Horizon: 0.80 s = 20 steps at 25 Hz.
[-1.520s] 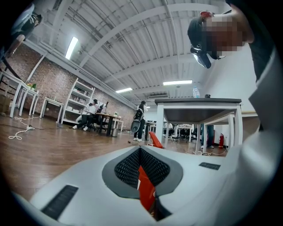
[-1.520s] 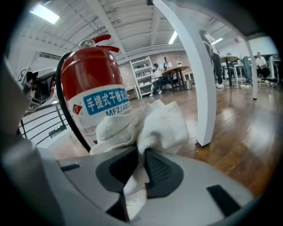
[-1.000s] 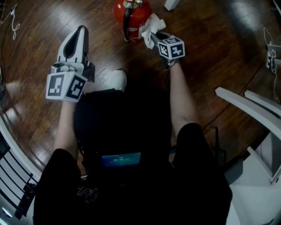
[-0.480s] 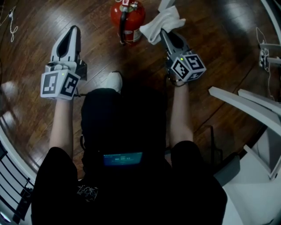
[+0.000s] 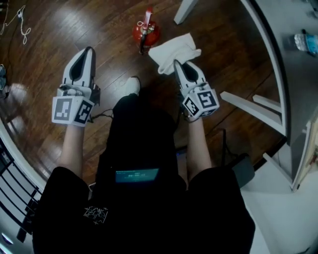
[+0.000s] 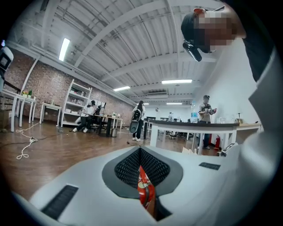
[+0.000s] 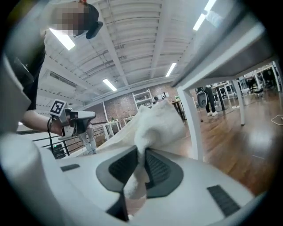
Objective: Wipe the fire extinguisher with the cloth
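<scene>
The red fire extinguisher (image 5: 145,32) stands on the wood floor ahead of me, seen from above. My right gripper (image 5: 177,63) is shut on the white cloth (image 5: 174,47), which fans out from its tips to the right of the extinguisher and clear of it. In the right gripper view the cloth (image 7: 155,126) bunches up out of the closed jaws of the right gripper (image 7: 140,153). My left gripper (image 5: 88,49) hangs to the left, away from the extinguisher, jaws together. In the left gripper view a red sliver shows in the slit behind the left gripper (image 6: 139,150) tips.
A white table leg (image 5: 185,10) stands just beyond the cloth. A grey table (image 5: 278,54) with a water bottle (image 5: 305,42) is at the right, with white frame bars (image 5: 248,106) below it. A white cable (image 5: 22,25) lies far left. My shoe (image 5: 131,85) is below the extinguisher.
The right gripper has drawn the cloth off the extinguisher and back to the right. The extinguisher now looks smaller and farther. The left gripper stays about where it was.
</scene>
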### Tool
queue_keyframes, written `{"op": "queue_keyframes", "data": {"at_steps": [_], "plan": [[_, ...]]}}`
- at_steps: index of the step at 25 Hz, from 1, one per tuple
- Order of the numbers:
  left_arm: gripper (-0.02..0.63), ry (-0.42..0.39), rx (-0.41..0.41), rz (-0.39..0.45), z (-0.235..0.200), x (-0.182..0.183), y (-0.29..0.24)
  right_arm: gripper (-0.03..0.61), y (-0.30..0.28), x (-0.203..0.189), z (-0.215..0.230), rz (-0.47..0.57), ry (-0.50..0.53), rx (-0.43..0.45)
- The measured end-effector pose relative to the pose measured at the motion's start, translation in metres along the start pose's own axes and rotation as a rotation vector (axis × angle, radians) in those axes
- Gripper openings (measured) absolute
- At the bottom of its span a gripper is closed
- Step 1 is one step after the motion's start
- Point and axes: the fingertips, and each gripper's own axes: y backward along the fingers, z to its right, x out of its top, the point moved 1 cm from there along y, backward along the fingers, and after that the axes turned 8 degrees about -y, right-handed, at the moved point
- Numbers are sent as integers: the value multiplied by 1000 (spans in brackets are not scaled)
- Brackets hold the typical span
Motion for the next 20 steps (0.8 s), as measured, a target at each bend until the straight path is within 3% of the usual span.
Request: {"op": "queue_keyframes", "data": {"at_steps": [9,14,20], "plan": [[0,87,-2,-40,67,157,96,61,129,132,-139,-56,-5,-7],[0,66,-3,-74,132,205,146,63,195,188,-200,-14,-22,-23],[0,49,-4,-28,186,259,195,66,264,228,-259,17,23,-15]]}}
